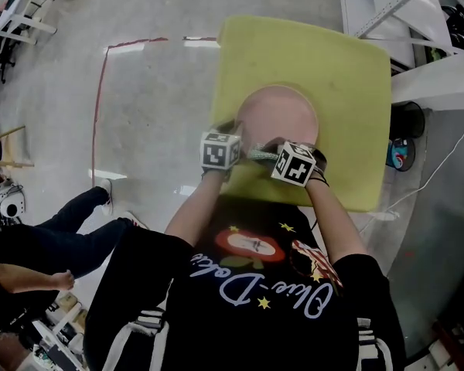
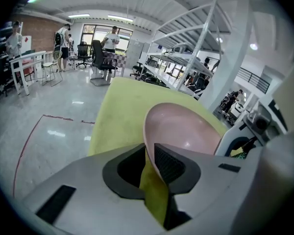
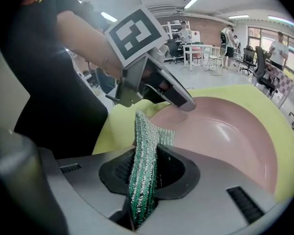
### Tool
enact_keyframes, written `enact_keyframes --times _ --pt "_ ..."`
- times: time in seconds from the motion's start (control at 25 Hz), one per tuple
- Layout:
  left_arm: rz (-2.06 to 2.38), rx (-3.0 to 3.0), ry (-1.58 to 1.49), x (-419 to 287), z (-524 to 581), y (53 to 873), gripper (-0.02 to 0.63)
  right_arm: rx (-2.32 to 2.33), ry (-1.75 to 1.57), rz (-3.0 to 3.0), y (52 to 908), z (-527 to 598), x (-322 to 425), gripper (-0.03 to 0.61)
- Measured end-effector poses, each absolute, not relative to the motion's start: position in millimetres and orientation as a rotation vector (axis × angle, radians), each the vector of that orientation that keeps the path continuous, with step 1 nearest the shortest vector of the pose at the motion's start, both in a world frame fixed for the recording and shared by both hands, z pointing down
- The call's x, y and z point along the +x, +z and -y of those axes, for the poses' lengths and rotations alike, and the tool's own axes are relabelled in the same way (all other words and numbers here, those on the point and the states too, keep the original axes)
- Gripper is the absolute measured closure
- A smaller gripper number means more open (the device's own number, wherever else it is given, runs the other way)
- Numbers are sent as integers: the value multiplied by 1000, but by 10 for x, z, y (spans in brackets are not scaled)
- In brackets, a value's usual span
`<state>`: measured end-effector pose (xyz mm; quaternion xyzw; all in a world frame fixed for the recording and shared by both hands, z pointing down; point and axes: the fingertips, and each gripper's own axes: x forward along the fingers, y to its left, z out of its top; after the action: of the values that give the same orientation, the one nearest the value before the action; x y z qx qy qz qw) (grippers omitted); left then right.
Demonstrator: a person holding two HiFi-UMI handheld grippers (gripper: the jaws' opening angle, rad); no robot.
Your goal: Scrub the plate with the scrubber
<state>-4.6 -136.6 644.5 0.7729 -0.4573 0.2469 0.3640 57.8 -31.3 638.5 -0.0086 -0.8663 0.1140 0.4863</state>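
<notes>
Firmly — left gripper clamping plate, right gripper pinching scrubber

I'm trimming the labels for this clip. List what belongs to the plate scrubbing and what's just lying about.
In the job:
- pink plate, its rim gripped in the left tongs
- green scrubber, held in the right tongs
- yellow tabletop under the plate

Just around:
- white racks
- red tape line on the floor
- office chair
- bystander
</notes>
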Motion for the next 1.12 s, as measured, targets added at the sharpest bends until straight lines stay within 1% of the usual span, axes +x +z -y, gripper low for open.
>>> enact_keyframes --times 0.32,0.68,0.8,0.96,1.12 --pt "1190 1980 612 -38 1378 6414 565 35 214 2188 6241 431 554 517" --pt "1206 1969 611 -22 1382 6412 566 371 9 2175 6062 1360 921 517" --pt "1207 1965 625 -40 1395 6427 569 424 -6 2159 6020 1605 1027 517" --pt "1205 1956 625 -33 1395 6419 571 392 -64 2075 6122 1772 1122 517" --pt "1204 1962 622 -44 1382 6460 571 302 -111 1999 6291 1709 1109 517"
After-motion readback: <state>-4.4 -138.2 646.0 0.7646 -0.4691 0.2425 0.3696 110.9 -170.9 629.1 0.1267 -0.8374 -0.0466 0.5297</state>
